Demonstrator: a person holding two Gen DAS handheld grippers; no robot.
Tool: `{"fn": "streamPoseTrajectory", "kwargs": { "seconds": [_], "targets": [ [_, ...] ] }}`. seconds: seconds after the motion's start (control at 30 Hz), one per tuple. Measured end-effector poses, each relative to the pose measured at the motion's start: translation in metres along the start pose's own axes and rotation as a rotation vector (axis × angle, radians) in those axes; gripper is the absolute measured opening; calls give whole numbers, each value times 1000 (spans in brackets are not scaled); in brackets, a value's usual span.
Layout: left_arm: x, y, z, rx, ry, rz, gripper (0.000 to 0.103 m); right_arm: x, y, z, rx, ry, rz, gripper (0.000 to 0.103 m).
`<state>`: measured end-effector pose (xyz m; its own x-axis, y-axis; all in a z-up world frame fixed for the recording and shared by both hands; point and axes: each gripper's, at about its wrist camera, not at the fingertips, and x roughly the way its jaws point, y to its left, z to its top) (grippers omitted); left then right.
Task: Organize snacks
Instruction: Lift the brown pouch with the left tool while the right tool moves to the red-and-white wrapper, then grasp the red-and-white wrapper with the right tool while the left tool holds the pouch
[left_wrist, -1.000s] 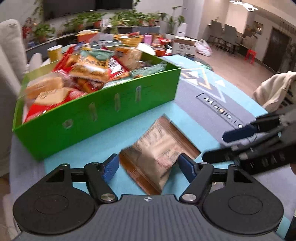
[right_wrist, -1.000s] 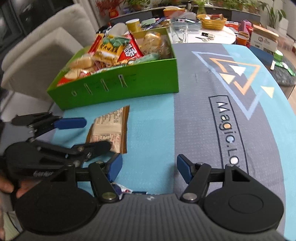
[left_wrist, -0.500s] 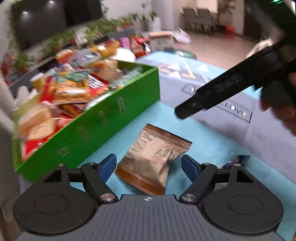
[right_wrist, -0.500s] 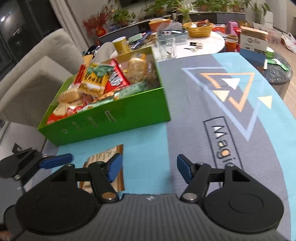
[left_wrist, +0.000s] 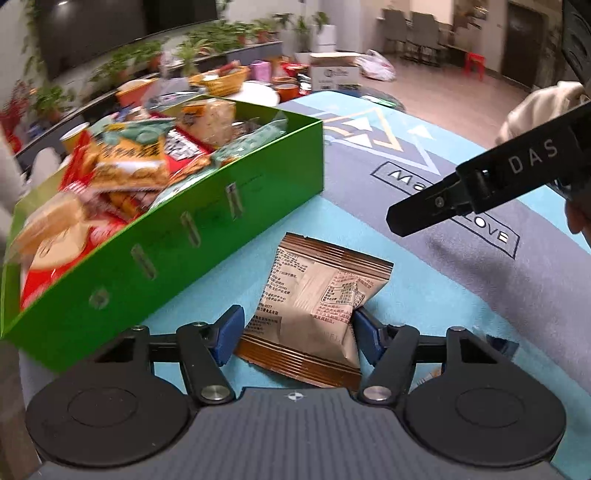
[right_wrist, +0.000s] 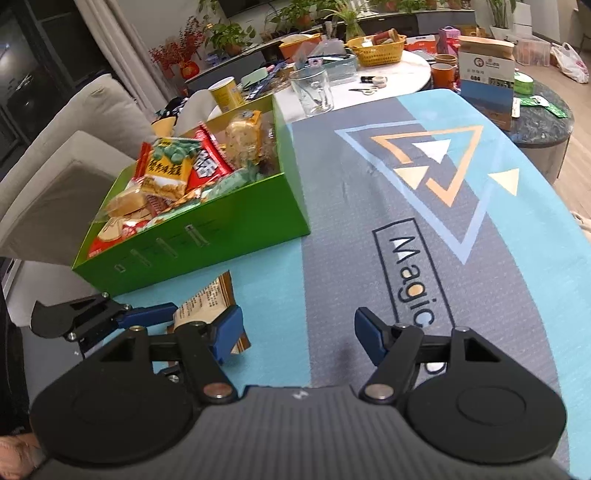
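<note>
A brown and beige snack packet (left_wrist: 314, 302) lies between the fingers of my left gripper (left_wrist: 299, 332). The jaws are closing around it; the right pad touches its edge, the left pad sits just beside it. The packet also shows in the right wrist view (right_wrist: 207, 306), near the left gripper's blue fingertip (right_wrist: 151, 314). A green box (left_wrist: 207, 236) full of snack packets stands just beyond it, also seen in the right wrist view (right_wrist: 221, 236). My right gripper (right_wrist: 299, 336) is open and empty above the mat, raised to the right of the packet.
The table carries a blue and grey mat (right_wrist: 424, 229) with a triangle logo. A small blue wrapper (left_wrist: 502, 343) lies at the right of my left gripper. A glass (right_wrist: 314, 92), a yellow cup (right_wrist: 227, 96) and a cluttered round table (right_wrist: 388, 62) stand behind the box.
My left gripper has moved in over the brown packet and its jaws have narrowed around it. My right gripper has risen and drawn back from the packet.
</note>
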<state>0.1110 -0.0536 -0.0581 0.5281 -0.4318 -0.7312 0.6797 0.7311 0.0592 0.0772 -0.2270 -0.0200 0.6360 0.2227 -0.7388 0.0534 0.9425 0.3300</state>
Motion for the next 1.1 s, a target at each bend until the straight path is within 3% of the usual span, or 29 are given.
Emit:
{"fn": "streamPoseTrajectory", "kwargs": {
  "seconds": [0.2,0.43,0.67,0.87,0.93,1.1],
  "targets": [
    [-22,-1,-19,-174,-16,173,61,-8,10,-13,-25,19,62,87],
    [-48,1,-39,-313,-47,247,56,-21,31,-38,-128,49,127,89],
    [-60,-13,-49,-327,-33,251,55,-34,34,-59,-155,60,125,91],
    [-66,-39,-60,-213,-11,277,57,-31,30,-75,-118,91,128,91],
    [-66,-43,-63,-186,-7,278,64,-28,30,-76,-109,90,116,91],
    [-65,-36,-60,-199,-23,250,64,-22,34,-75,-106,86,113,91]
  ]
}}
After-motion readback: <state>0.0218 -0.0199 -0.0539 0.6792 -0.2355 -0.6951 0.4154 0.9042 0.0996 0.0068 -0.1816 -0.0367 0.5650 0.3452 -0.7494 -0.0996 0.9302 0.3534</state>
